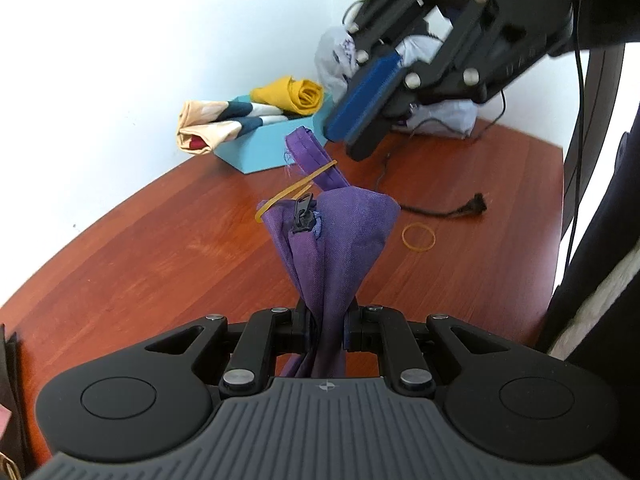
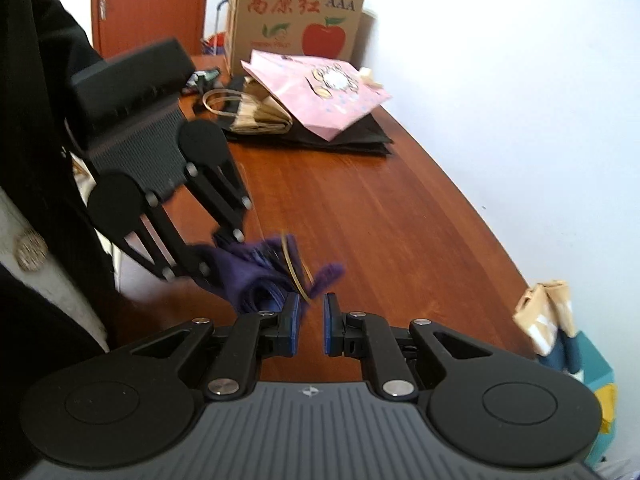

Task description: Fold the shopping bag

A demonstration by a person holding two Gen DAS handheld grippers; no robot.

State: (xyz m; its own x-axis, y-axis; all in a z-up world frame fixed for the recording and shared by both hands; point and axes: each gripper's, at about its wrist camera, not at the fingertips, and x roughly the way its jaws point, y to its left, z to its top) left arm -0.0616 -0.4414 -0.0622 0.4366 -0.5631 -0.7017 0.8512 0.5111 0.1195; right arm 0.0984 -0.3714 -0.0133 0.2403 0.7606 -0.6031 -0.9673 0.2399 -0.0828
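The wooden surface [image 1: 168, 240] carries spare bags; the purple shopping bag [image 1: 336, 240] is off it, bunched into a roll and held up in the air by the left tool [image 1: 326, 328], whose pads pinch its lower end. The right tool [image 2: 312, 316] stands slightly parted with nothing between its pads, just beside the bag's top.

Judgement: the fabric is light, soft and limp, and will spring loose unless gripped across the whole bundle, close below the rubber band [image 1: 294, 192] half-seated at the top.

The left view shows the zipper pull [image 1: 302, 214], a strap end and a second band [image 1: 419, 237] on the surface. The right view alone shows the right pads' gap.
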